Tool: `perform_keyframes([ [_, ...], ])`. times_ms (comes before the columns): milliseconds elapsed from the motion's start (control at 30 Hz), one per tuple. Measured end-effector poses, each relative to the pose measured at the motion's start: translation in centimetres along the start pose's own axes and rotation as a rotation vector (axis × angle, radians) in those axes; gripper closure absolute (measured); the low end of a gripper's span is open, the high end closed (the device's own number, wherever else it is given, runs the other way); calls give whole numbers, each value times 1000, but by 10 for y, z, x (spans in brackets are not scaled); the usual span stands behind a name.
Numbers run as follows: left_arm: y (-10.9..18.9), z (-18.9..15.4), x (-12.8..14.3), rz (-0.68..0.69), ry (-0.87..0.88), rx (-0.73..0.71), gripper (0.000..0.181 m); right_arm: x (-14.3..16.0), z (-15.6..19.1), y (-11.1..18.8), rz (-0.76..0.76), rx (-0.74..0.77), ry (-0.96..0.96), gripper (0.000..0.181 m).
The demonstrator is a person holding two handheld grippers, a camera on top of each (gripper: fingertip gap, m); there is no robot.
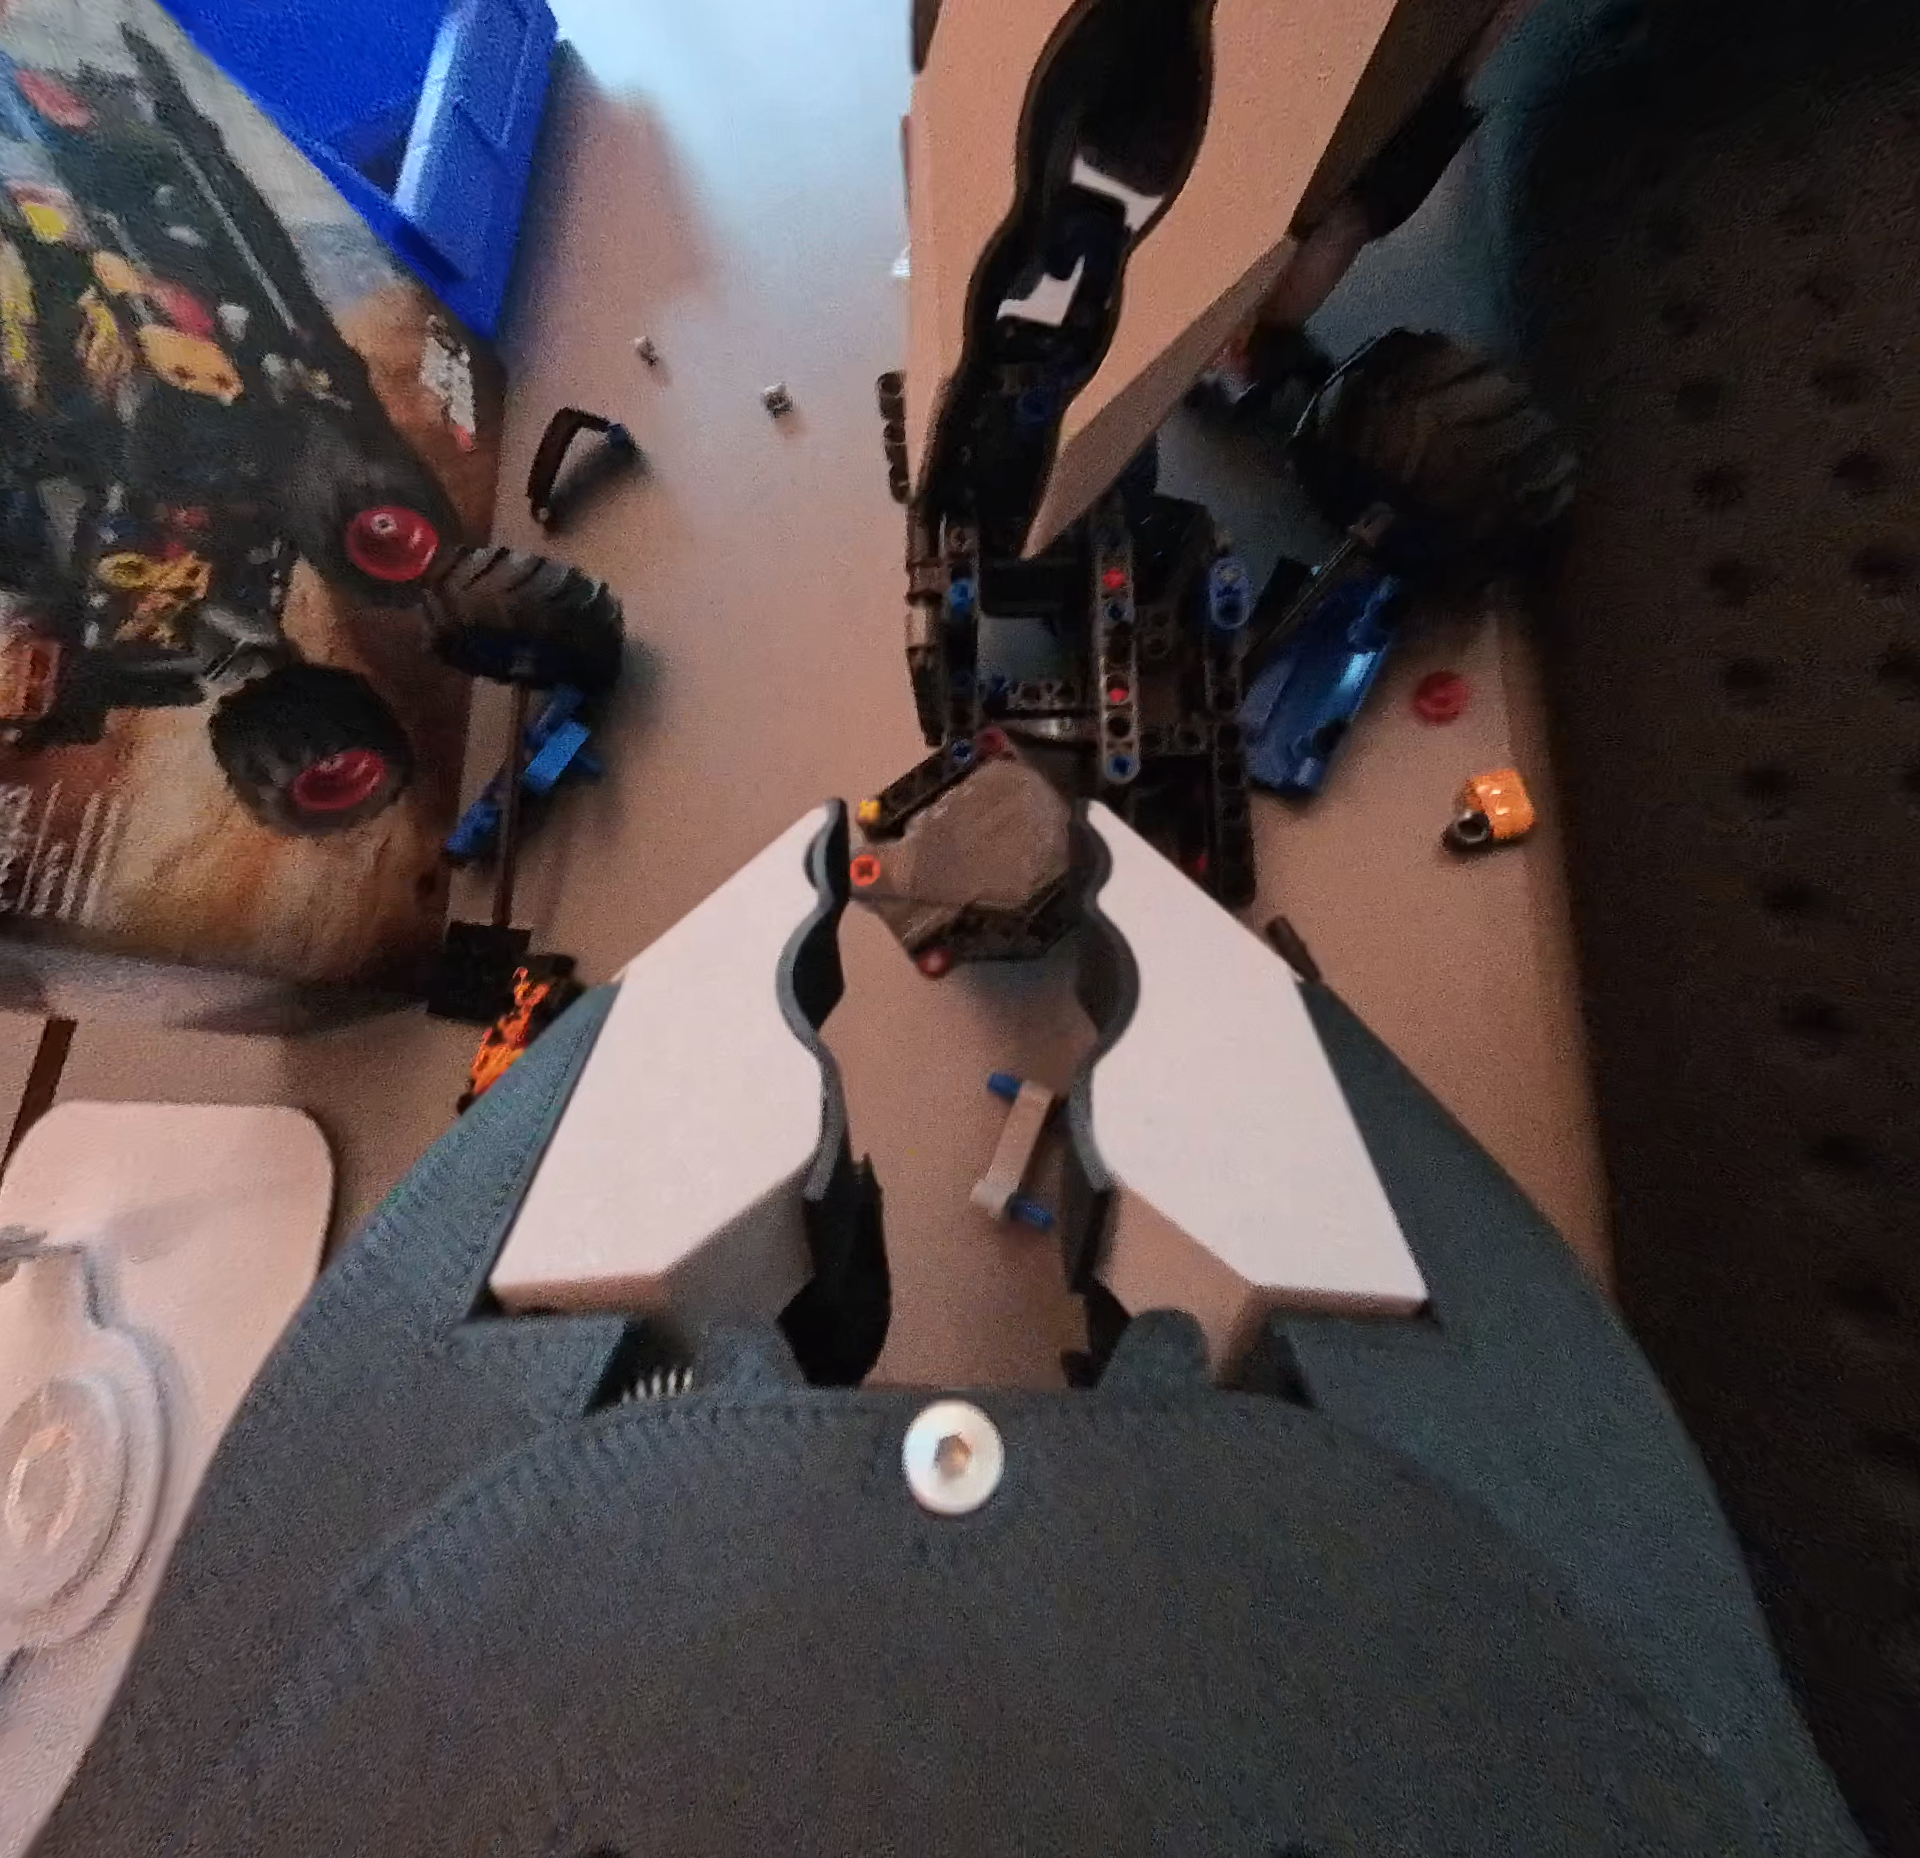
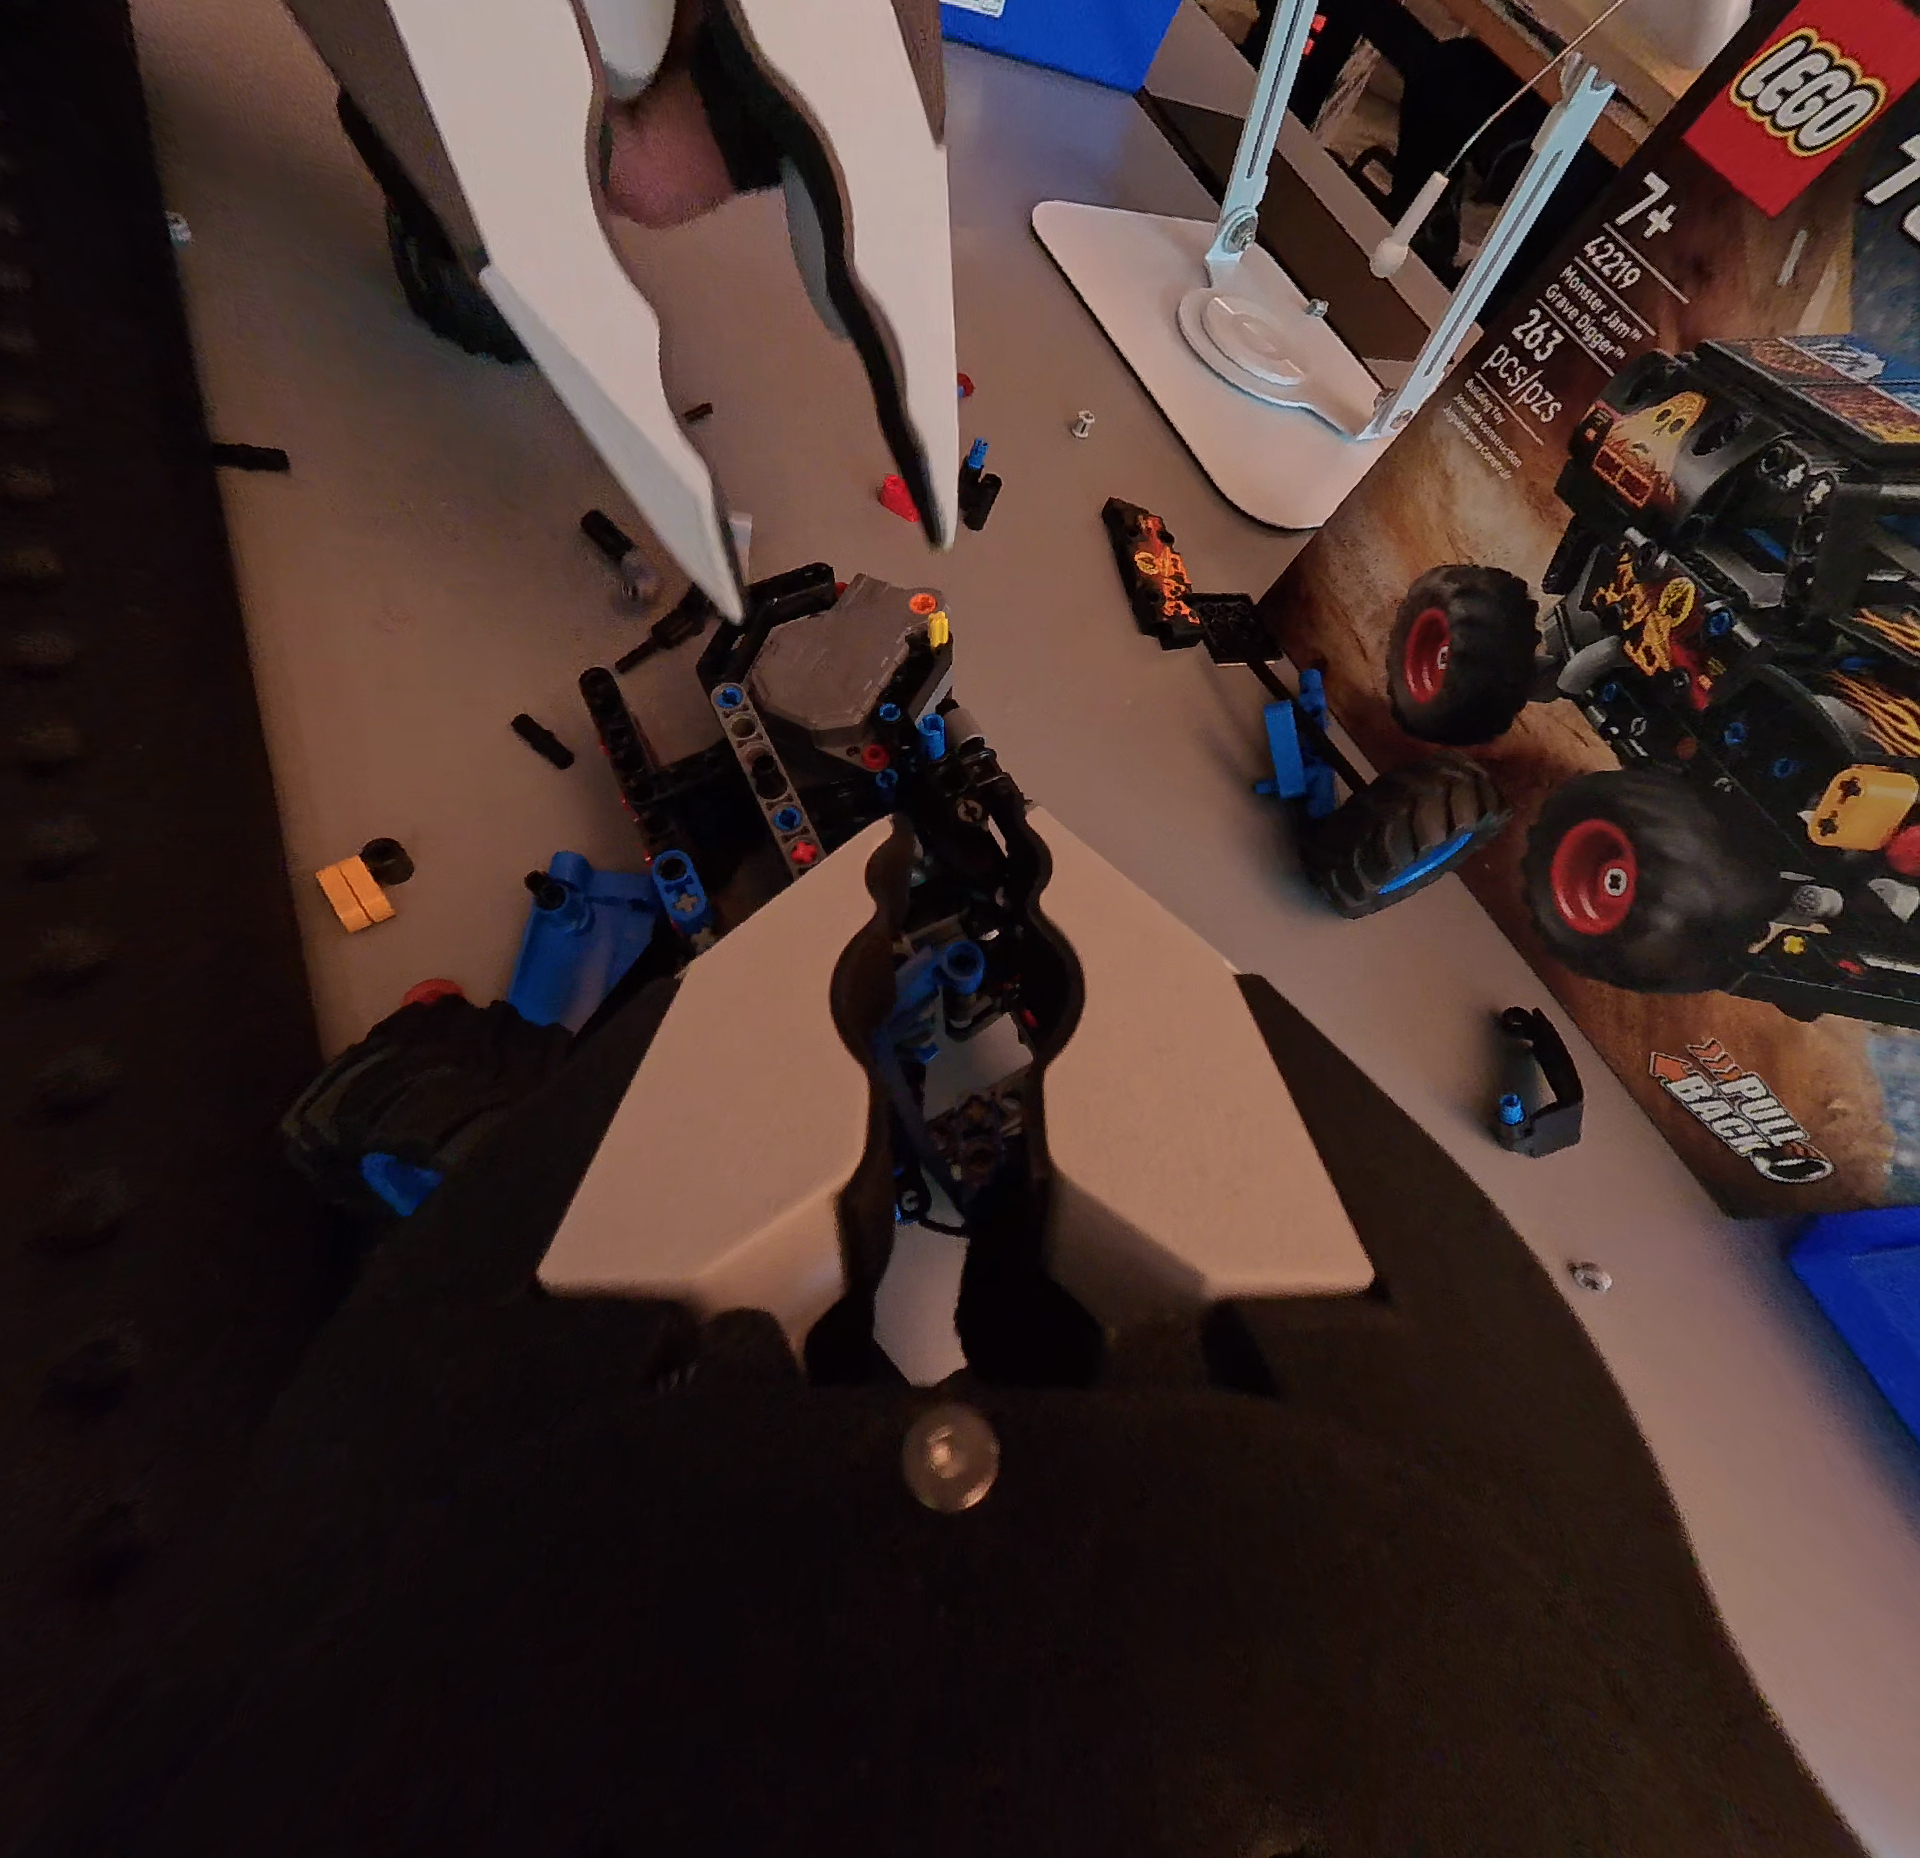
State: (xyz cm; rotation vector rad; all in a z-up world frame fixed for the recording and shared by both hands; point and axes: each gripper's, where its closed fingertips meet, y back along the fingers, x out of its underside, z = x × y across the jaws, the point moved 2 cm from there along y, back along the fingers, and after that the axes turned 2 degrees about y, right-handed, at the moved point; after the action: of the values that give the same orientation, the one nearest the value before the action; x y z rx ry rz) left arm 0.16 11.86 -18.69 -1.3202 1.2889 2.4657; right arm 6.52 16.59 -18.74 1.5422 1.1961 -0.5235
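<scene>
A: What are the fingers doing?

B: The right gripper (image 2: 961, 832) is closed on the dark end of the brick chassis (image 2: 790, 728); the frame fills the narrow gap between its two pale fingers. The left gripper (image 1: 961, 821) is partly open, and its tips stand on both sides of the grey motor block (image 1: 977, 863) at the other end of the same chassis. I cannot tell if the pads really press the block.

A: How will this chassis handle?

B: I judge it light and stiff, but it is only pinned together, so it can come apart if it is twisted. The grey block and the long beams look like the solid places for a hold; the small blue pins are not.

A: And around it?

B: It lies on the grey table (image 2: 1039, 665), between the two grippers. Loose pieces are near: a blue panel (image 2: 582, 925), a yellow brick (image 2: 353, 894), a black tyre (image 2: 1392, 842). The printed toy box (image 2: 1662, 665) stands well apart on one side, with a white lamp base (image 2: 1195, 354) beside it.
</scene>
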Motion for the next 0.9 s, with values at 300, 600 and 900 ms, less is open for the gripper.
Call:
perform_keyframes([
  [300,-50,-1,-27,18,-98,-31,164,1,-1,7,16,18,21,171],
  [600,-55,4,-34,12,-166,-97,167,10,8,10,54,-32,-24,178],
  [900,-52,2,-41,-149,-94,-62,170,14,10,7,77,-61,-36,178],
])
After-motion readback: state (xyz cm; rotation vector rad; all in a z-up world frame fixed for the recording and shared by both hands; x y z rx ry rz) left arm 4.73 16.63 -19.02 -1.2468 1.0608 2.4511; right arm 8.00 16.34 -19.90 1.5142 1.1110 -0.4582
